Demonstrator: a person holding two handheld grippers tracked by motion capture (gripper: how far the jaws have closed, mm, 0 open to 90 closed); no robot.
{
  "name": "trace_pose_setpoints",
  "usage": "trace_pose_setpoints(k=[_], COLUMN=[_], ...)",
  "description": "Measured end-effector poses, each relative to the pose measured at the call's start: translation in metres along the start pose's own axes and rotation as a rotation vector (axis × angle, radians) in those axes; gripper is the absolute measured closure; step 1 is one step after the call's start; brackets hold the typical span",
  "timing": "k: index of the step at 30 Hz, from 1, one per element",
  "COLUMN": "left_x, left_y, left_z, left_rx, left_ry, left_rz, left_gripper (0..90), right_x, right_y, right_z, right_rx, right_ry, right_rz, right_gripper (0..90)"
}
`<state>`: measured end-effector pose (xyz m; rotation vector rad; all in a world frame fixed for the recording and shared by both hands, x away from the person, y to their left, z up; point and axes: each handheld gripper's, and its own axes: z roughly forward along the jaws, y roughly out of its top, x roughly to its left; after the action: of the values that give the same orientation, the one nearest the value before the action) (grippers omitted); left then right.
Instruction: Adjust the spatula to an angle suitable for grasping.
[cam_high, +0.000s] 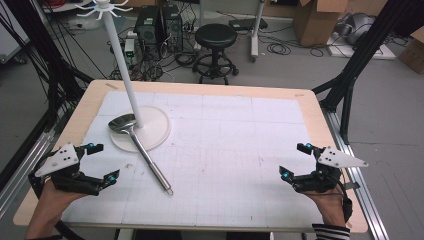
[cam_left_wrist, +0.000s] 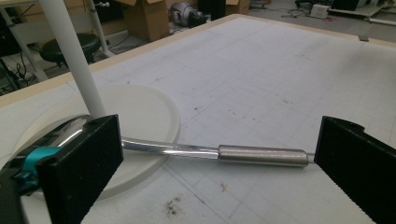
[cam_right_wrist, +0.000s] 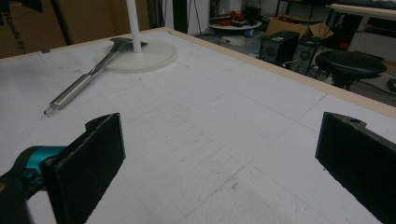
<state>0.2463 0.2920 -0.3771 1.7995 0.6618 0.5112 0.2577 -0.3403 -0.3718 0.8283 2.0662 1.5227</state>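
Steel ladle (cam_high: 141, 148) lies at our one o'clock; left gripper (cam_high: 102, 162), jaws open and empty, should clamp its handle squarely.

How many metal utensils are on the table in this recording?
1: a ladle, its bowl resting on the white stand base at the table's left, its handle lying on the mat toward the near edge.
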Motion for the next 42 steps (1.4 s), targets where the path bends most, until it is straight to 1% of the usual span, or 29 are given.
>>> trace_pose_setpoints(k=[5, 10, 11, 13, 14, 16, 17, 18, 21, 22, 25, 27, 30, 31, 33, 34, 35, 36, 37, 38, 39, 40, 41, 42], left_x=[-0.001, 0.001, 0.001, 0.001, 0.001, 0.0, 0.0, 0.0, 0.001, 0.002, 0.004, 0.006, 0.008, 0.008, 0.009, 0.01, 0.01, 0.01, 0.01, 0.01, 0.01, 0.01, 0.01, 0.01], left_y=[0.001, 0.0, 0.0, 0.0, 0.0, 0.003, 0.003, 0.004, 0.009, 0.014, 0.018, 0.022, 0.025, 0.026, 0.028, 0.03, 0.031, 0.034, 0.035, 0.035, 0.038, 0.038, 0.039, 0.041], left_z=[-0.001, 0.001, 0.001, 0.003, 0.003, 0.005, 0.005, 0.005, 0.009, 0.011, 0.013, 0.014, 0.015, 0.016, 0.016, 0.016, 0.017, 0.019, 0.02, 0.02, 0.023, 0.023, 0.025, 0.028], left_rx=[0.004, -0.013, -0.016, -0.018, -0.013, 0.003, 0.003, 0.005, 0.039, 0.061, 0.075, 0.097, 0.128, 0.133, 0.145, 0.153, 0.156, 0.182, 0.195, 0.195, 0.215, 0.215, 0.236, 0.249], left_ry=[0.005, 0.01, 0.01, -0.009, -0.018, -0.006, -0.006, -0.008, -0.016, -0.022, -0.028, -0.034, -0.047, -0.045, -0.059, -0.066, -0.07, -0.082, -0.092, -0.092, -0.118, -0.118, -0.118, -0.12], left_rz=[0.006, -0.002, -0.005, -0.013, -0.011, 0.007, 0.007, 0.009, 0.028, 0.036, 0.041, 0.045, 0.065, 0.069, 0.073, 0.08, 0.08, 0.099, 0.106, 0.106, 0.124, 0.124, 0.137, 0.137], left_gripper=[1.8, 1.8, 1.8, 1.8, 1.8, 1.8, 1.8, 1.8, 1.8, 1.8, 1.8, 1.8, 1.8, 1.9, 2.2, 3.8, 9.6, 10.6, 10.8, 12.0, 14.7, 16.9, 16.9, 19.7], right_x=[0.0, 0.001, 0.001, 0.0, 0.0, -0.002, -0.002, -0.001, -0.003, -0.003, -0.003, -0.002, -0.002, -0.002, -0.001, -0.001, -0.001, -0.001, -0.001, -0.001, -0.002, -0.002, -0.002, -0.002], right_y=[0.0, -0.001, -0.001, -0.002, -0.002, -0.003, -0.003, -0.003, -0.003, -0.003, -0.003, -0.003, -0.003, -0.003, -0.003, -0.003, -0.003, -0.003, -0.003, -0.003, -0.003, -0.003, -0.003, -0.003], right_z=[-0.001, 0.0, -0.001, -0.002, -0.003, -0.006, -0.006, -0.007, -0.008, -0.008, -0.007, -0.007, -0.006, -0.006, -0.006, -0.005, -0.005, -0.004, -0.004, -0.004, -0.005, -0.005, -0.005, -0.006], right_rx=[0.002, 0.011, 0.01, 0.011, 0.011, 0.009, 0.009, 0.008, 0.004, 0.008, 0.009, 0.01, 0.013, 0.016, 0.016, 0.017, 0.02, 0.019, 0.019, 0.019, 0.016, 0.016, 0.016, 0.015], right_ry=[0.003, 0.006, 0.006, 0.004, 0.002, -0.007, -0.007, -0.006, -0.005, -0.005, -0.001, 0.001, 0.007, 0.009, 0.011, 0.01, 0.015, 0.014, 0.013, 0.013, 0.007, 0.007, 0.006, 0.01], right_rz=[0.002, 0.002, 0.011, 0.007, 0.008, 0.008, 0.008, 0.019, 0.018, 0.023, 0.018, 0.019, 0.018, 0.019, 0.019, 0.016, 0.019, 0.018, 0.02, 0.02, 0.022, 0.022, 0.028, 0.026], right_gripper=[0.4, 0.4, 0.4, 0.4, 0.4, 0.4, 0.4, 0.4, 0.3, 0.4, 0.4, 0.4, 0.4, 0.4, 0.4, 0.4, 0.4, 0.4, 0.3, 0.3, 0.4, 0.4, 0.4, 0.4])
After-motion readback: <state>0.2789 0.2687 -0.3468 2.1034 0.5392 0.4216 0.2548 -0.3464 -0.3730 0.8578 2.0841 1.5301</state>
